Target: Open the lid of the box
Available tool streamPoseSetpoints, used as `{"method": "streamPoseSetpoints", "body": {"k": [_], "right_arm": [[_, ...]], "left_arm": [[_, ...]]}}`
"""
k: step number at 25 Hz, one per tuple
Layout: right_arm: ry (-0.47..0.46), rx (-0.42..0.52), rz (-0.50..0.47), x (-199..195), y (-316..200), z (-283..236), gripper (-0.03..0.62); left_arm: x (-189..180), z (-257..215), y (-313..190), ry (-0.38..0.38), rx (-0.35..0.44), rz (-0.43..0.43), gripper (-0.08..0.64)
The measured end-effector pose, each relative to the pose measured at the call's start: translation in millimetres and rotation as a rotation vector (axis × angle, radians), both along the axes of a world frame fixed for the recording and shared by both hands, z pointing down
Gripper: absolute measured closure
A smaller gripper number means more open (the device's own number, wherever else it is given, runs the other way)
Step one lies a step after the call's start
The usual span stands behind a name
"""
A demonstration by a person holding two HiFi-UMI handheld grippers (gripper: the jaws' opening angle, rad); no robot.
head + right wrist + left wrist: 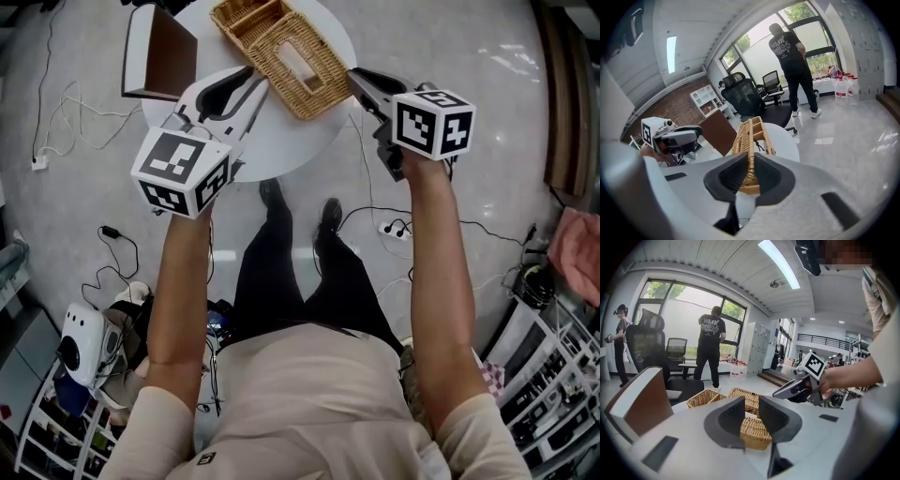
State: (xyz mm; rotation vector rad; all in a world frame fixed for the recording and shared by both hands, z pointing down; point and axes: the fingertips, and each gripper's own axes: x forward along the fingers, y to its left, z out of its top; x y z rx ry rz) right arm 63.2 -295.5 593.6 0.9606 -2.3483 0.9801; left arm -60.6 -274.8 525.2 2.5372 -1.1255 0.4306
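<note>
A woven wicker box [298, 64] lies on the round white table [281, 150]. My right gripper [358, 82] comes at it from the right, shut on the edge of its wicker lid [752, 136]. That lid stands tilted up on edge between the pads in the right gripper view. My left gripper [255, 86] sits at the box's left side, jaws apart. In the left gripper view the box's near corner [752, 430] shows in the gap of the left gripper [751, 416], and I see no pad pressing on it. The right gripper [777, 393] shows there beyond the box.
An open wicker basket [246, 19] adjoins the box at the table's far side. A brown-and-white upright case [159, 52] stands at the table's left. Cables and a power strip [397, 228] lie on the floor. A person [710, 348] stands by the window, near office chairs.
</note>
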Motion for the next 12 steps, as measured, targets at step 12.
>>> {"method": "streamPoseSetpoints", "body": {"k": [12], "right_arm": [[0.011,0.037,-0.071,-22.6,18.1,-34.6,0.563]], "left_arm": [[-9.0,-33.0,4.6,0.019,0.037,-0.011,0.491]]}}
